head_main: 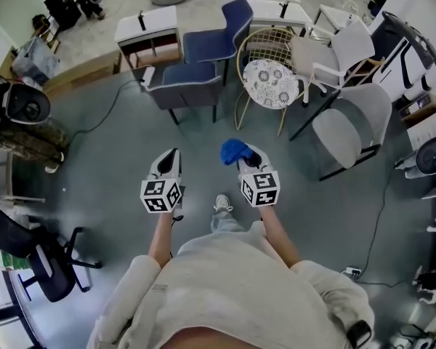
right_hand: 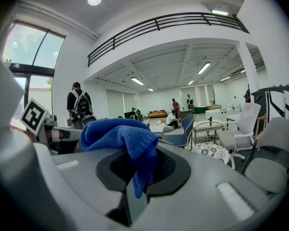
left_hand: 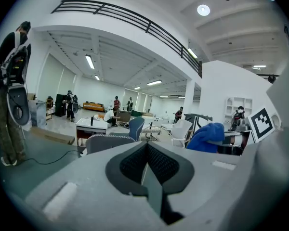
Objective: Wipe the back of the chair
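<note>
In the head view, my left gripper and right gripper are held side by side above the grey floor, pointing at a cluster of chairs. My right gripper is shut on a blue cloth, which bunches over its jaws. My left gripper is shut with nothing in it. A dark grey chair stands straight ahead, with a blue chair behind it. From the left gripper view, the cloth shows at the right.
A gold wire chair with a floral cushion, a white chair and a grey shell chair stand to the right. A white desk is behind. A black office chair stands at the left, with a person near it. Cables cross the floor.
</note>
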Available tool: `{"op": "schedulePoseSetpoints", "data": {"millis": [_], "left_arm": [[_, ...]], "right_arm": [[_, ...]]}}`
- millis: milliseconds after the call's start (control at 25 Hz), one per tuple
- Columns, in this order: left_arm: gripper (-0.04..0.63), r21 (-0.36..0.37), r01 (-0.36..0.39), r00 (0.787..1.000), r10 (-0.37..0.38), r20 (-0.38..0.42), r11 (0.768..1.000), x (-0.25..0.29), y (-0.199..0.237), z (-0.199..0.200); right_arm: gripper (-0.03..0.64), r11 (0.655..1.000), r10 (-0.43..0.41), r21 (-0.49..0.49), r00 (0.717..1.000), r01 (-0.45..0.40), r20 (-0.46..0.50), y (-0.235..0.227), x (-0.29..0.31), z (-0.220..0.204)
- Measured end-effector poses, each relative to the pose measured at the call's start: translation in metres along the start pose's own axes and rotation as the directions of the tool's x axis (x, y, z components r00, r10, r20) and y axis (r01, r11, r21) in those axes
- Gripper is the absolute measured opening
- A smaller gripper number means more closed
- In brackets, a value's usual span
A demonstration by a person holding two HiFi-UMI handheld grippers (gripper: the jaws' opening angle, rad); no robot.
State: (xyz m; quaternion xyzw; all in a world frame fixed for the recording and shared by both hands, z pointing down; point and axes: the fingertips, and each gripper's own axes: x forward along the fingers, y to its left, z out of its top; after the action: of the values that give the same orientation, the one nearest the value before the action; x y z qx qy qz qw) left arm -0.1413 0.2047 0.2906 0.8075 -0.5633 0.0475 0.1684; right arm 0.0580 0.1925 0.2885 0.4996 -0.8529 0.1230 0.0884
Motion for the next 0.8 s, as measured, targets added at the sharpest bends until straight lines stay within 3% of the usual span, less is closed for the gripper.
{"op": "schedulePoseSetpoints", "data": {"millis": [360, 800], "left_arm": [[0.0, -0.003, -0.026, 1.0, 0.026, 0.006, 1.0, 0.082, 0.021, 0.031], [0.0, -0.015, -0.034, 0.999, 0.034, -0.026, 0.999, 0.15, 0.041, 0.037]], "right_arm": [[0.048, 1.0, 0.028, 0.0, 1.0, -0.028, -0.003, -0.048, 0.074, 0.028], [0.048, 0.998, 0.056, 0.008, 0.998, -0.055, -0.031, -0.077, 0.138, 0.035]]}}
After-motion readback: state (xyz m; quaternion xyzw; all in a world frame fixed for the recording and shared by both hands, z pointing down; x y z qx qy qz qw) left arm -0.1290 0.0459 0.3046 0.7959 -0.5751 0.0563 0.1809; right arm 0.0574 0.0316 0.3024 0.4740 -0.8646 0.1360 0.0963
